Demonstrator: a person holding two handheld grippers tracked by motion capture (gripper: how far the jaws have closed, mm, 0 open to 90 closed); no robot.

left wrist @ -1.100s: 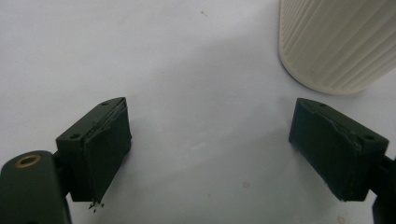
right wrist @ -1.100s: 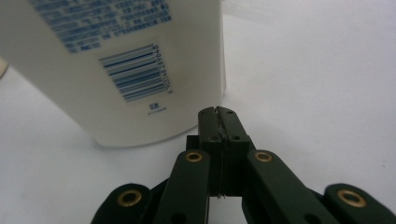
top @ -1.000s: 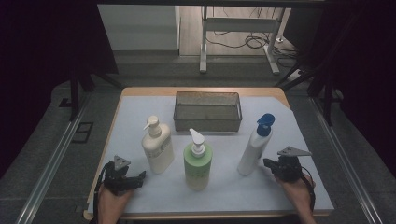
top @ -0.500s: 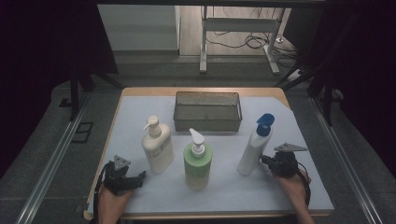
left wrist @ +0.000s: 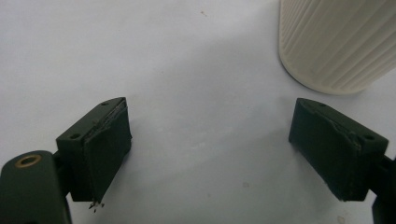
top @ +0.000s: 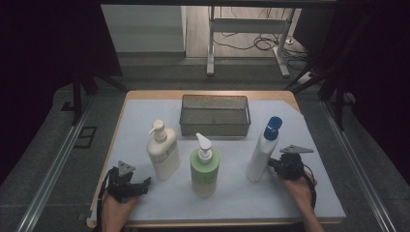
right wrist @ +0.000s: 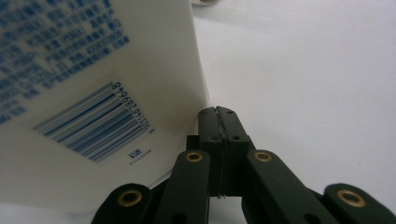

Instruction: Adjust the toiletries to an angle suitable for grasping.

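White sheeting [top: 270, 193] is covering the table under both hands. Right gripper [right wrist: 218, 114] is sitting with jaws pressed together, empty, tips just beside the blue-capped white bottle [top: 261, 152]. Left gripper [left wrist: 210, 154] is resting with jaws spread wide, the cream pump bottle [left wrist: 341, 42] standing just ahead-right, apart from it.

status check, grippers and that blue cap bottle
Left gripper open, empty, near cream bottle. Right gripper shut, beside blue-capped bottle. Bottle upright, ungripped.
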